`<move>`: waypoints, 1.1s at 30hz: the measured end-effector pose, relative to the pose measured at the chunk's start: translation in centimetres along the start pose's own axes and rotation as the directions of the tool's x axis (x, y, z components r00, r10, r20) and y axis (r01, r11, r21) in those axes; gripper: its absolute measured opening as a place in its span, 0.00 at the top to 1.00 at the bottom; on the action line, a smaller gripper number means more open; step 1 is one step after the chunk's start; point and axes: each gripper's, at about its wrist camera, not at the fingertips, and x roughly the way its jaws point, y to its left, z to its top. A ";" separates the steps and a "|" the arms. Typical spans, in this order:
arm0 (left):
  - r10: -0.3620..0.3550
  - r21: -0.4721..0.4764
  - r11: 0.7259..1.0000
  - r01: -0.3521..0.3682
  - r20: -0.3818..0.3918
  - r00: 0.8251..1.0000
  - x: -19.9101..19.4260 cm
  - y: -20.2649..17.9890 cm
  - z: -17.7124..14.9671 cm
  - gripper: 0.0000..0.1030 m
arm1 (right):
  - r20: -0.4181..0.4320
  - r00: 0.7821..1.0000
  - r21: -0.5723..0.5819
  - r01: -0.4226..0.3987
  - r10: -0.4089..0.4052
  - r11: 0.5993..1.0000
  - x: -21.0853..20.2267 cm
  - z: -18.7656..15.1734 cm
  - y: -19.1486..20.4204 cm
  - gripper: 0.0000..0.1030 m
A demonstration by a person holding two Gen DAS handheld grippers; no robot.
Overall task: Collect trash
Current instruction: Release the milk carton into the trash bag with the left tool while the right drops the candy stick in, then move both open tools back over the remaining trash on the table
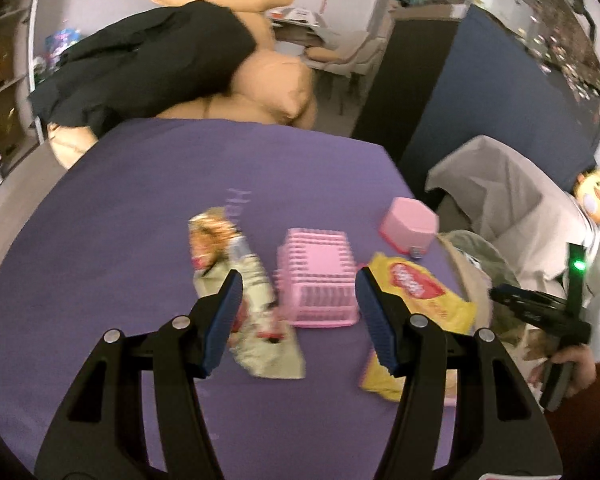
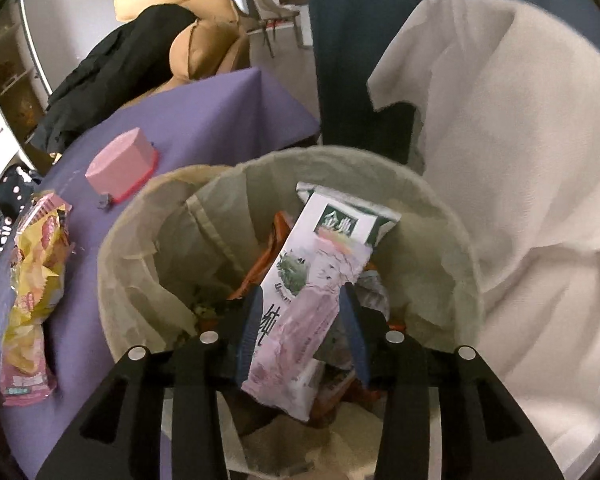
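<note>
My right gripper [image 2: 301, 292] hangs over the lined trash bin [image 2: 148, 216]. A flattened white, green and pink milk carton [image 2: 320, 248] stands tilted between its open fingers, its lower end among the wrappers in the bin. My left gripper [image 1: 299, 276] is open above the purple table [image 1: 140, 208] with nothing in it. Under it sit an upturned pink basket [image 1: 320, 280], a crumpled silver snack wrapper [image 1: 244, 292] to its left and a yellow snack bag [image 1: 416, 288] to its right. The yellow snack bag [image 2: 36, 272] lies by the bin.
A pink box [image 1: 410, 224] sits near the table's right edge, beside the bin [image 1: 476, 264]. A chair draped in white cloth [image 2: 520, 160] stands behind the bin. Tan sofa cushions with a black coat [image 1: 140, 64] lie beyond the table. A hand [image 1: 572, 364] holds the right gripper.
</note>
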 end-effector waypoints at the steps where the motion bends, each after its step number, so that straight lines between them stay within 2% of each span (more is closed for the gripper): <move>1: 0.010 -0.014 1.000 -0.010 -0.001 1.000 -0.1 0.7 -0.1 0.46 | 0.011 1.000 0.005 -0.001 0.001 1.000 -0.5 0.1 0.1 0.63; 6: 0.058 -0.045 0.997 -0.059 -0.018 0.998 -0.4 3.0 -0.7 0.46 | 0.071 0.997 0.003 -0.034 0.034 0.999 -3.7 0.5 1.7 0.63; 13: 0.068 -0.074 0.995 -0.071 -0.040 0.997 -1.0 5.1 -1.8 0.46 | 0.109 0.981 -0.042 -0.159 0.163 0.986 -6.9 -0.4 6.0 0.63; 17: 0.058 -0.086 0.994 -0.062 -0.053 0.997 -1.1 5.7 -2.4 0.46 | 0.083 0.973 -0.100 -0.209 0.217 0.973 -6.8 -1.0 9.2 0.63; 21: 0.044 -0.096 0.994 -0.050 -0.063 0.997 -1.2 6.3 -2.8 0.46 | 0.040 0.974 -0.154 -0.214 0.222 0.965 -5.7 -2.0 11.4 0.63; 27: 0.035 -0.106 0.994 -0.042 -0.062 0.997 -1.3 6.5 -3.0 0.45 | -0.025 0.967 -0.141 -0.256 0.255 0.956 -4.1 -4.0 12.9 0.63; 33: 0.023 -0.112 0.993 -0.032 -0.078 0.997 -1.0 6.6 -3.5 0.45 | -0.044 0.960 -0.153 -0.280 0.276 0.948 -4.3 -5.3 14.5 0.63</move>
